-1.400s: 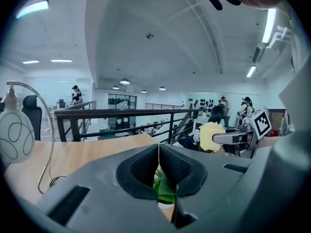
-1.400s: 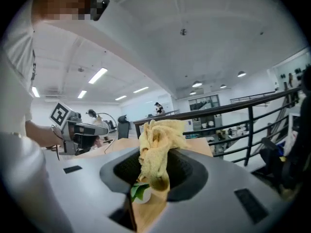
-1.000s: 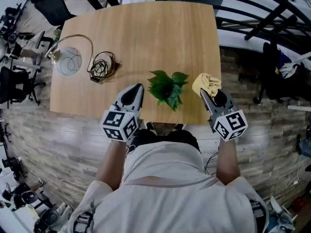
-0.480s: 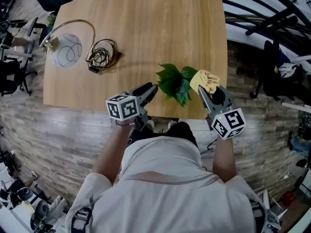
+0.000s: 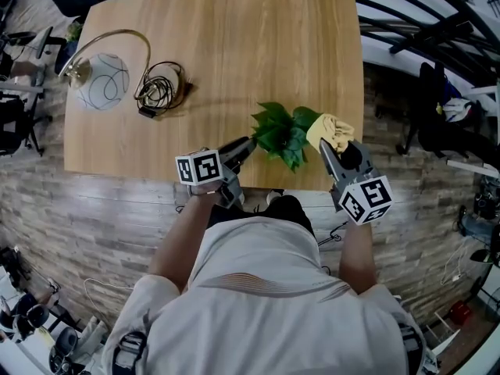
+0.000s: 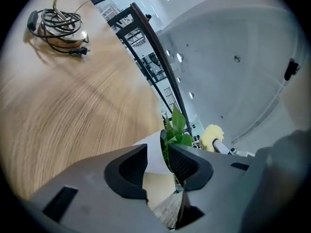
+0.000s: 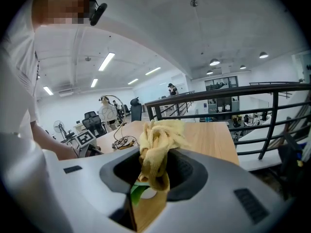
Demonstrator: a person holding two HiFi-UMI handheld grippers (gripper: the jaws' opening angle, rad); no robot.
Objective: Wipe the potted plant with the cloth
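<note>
- Left gripper (image 5: 244, 145): jaws stand apart. In the left gripper view, the white pot (image 6: 153, 154) of the potted plant (image 5: 283, 133) shows in the gap between them. The left jaw covers the pot's left side, so contact between jaw and pot cannot be confirmed.
- Right gripper (image 5: 328, 151): jaws are closed on the yellow cloth (image 5: 332, 130). The cloth bunches up above the jaws and hangs down through the gap.
- Potted plant: stands near the table's (image 5: 234, 45) front edge, right of centre and between the two grippers. In the head view the leaves hide the pot completely.
- Cloth position: just beside the plant's right-hand leaves. Whether they touch cannot be read from the head view.
- A green leaf (image 7: 138, 191) shows low in the right gripper's gap, partly covered by the cloth.
- Lamp (image 5: 103, 91) and cable bundle (image 5: 160, 94): on the table's left part, well apart from the plant.
</note>
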